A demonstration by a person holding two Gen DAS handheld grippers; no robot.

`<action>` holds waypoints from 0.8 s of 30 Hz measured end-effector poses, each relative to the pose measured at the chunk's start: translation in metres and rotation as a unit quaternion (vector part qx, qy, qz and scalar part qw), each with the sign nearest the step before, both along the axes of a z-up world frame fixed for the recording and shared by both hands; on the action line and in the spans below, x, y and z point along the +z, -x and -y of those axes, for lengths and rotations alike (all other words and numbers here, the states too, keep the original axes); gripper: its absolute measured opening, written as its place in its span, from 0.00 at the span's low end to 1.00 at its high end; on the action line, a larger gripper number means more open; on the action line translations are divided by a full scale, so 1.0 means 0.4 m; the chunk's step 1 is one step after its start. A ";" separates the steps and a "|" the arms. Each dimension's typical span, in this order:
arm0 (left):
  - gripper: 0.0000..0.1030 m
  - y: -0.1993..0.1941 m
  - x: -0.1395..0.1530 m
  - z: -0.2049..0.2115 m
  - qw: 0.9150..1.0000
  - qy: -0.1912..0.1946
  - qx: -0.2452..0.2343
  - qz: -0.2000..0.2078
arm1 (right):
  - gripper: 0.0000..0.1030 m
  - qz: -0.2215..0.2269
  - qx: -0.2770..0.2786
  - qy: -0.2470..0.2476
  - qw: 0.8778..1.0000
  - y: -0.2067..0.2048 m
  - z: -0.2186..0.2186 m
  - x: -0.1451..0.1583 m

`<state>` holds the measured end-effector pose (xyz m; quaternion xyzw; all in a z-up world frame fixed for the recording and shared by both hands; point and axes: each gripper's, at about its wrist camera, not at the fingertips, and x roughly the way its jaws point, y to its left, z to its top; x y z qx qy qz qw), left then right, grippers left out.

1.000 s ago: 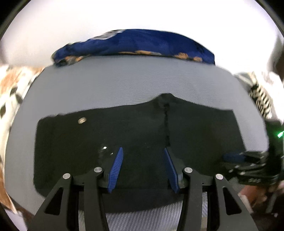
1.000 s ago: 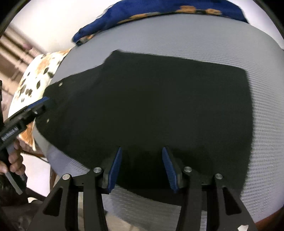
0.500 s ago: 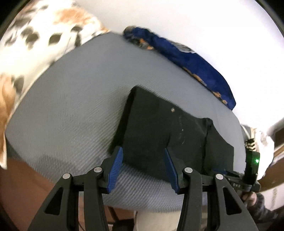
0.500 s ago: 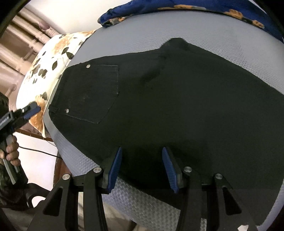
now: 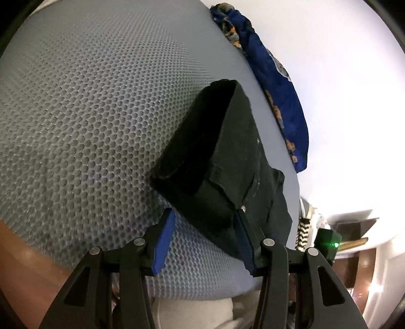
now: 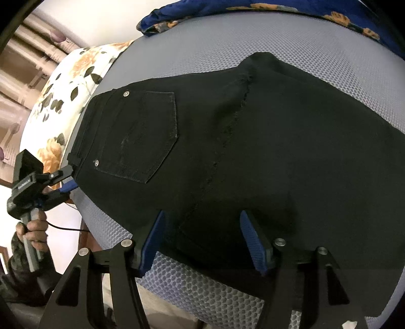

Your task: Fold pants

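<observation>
Pants: black jeans [image 6: 253, 141] lie flat on the grey mesh pad [image 6: 291, 43], back side up, with a stitched back pocket [image 6: 141, 136] and two metal rivets showing; the waistband points toward the pad's left edge in the right wrist view.
Waist corner: in the left wrist view the waistband end [image 5: 202, 157] stands up off the pad as an open, dark fold.
Left gripper [image 5: 205, 240]: jaws stand apart at a middling width around the near waistband corner; its right blue pad [image 5: 244, 243] lies against the cloth, its left blue pad [image 5: 164, 243] is clear of it over bare mesh. In the right wrist view it sits at the waistband's near corner, held by a hand [image 6: 33, 227].
Right gripper [image 6: 205, 240]: its jaws have just been opening and now stand wide, pointed steeply down at the pants' near edge; black cloth lies between the blue pads [image 6: 253, 240], which do not press on it.
Beyond the pad: a blue floral cloth [image 6: 278, 7] along the far edge; a white sheet with orange flowers [image 6: 65, 86] past the waistband side.
</observation>
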<state>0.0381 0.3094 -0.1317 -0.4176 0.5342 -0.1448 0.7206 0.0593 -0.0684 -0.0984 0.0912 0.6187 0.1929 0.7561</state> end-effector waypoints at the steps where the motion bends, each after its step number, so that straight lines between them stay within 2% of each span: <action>1: 0.48 -0.005 -0.009 0.003 1.000 0.005 0.002 -0.001 | 0.61 0.000 -0.002 -0.002 1.000 0.000 -0.001 -0.001; 4: 0.48 -0.014 -0.034 -0.004 0.999 0.031 0.010 0.003 | 0.62 0.001 -0.003 0.001 1.000 0.000 -0.005 -0.002; 9: 0.48 -0.035 -0.044 -0.025 0.998 0.051 0.010 0.022 | 0.62 0.001 -0.011 -0.005 1.000 0.001 -0.002 -0.004; 17: 0.50 -0.070 -0.040 -0.019 0.997 0.052 0.008 0.051 | 0.62 0.003 -0.017 -0.004 1.000 0.007 -0.010 -0.009; 24: 0.50 -0.016 -0.044 -0.044 0.992 0.071 0.007 0.109 | 0.62 0.003 -0.021 -0.009 1.000 0.006 -0.005 -0.010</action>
